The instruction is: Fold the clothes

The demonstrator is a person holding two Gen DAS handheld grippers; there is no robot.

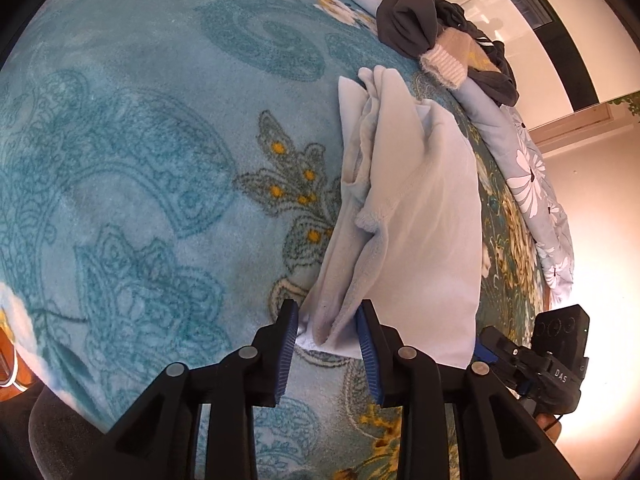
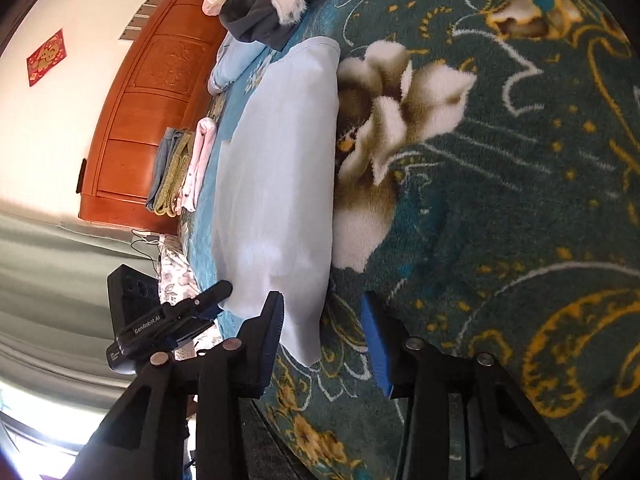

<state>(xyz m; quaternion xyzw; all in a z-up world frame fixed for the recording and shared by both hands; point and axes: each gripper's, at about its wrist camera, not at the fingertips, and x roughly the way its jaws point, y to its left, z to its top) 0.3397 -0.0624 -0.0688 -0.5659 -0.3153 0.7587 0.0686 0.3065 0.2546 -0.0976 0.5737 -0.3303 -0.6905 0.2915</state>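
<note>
L gripper (image 1: 328,344), bottom centre: jaws part open, bunched hem of pale blue garment (image 1: 416,208) between pads, contact unclear. R gripper (image 2: 324,332): jaws apart, garment corner between, not pinched. Bare teal blanket (image 1: 132,168) fills frame left; clothes pile (image 1: 436,28) upper right.

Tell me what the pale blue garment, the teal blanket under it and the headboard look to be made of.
Pale blue garment: soft fleece or brushed knit, matte; fuzzy inner face and stitched hem show.
Teal blanket: plush pile, probably synthetic fleece; fibres stand up around the printed pattern.
Headboard: wood or wood veneer, reddish brown and slightly glossy, with carved panels.
</note>
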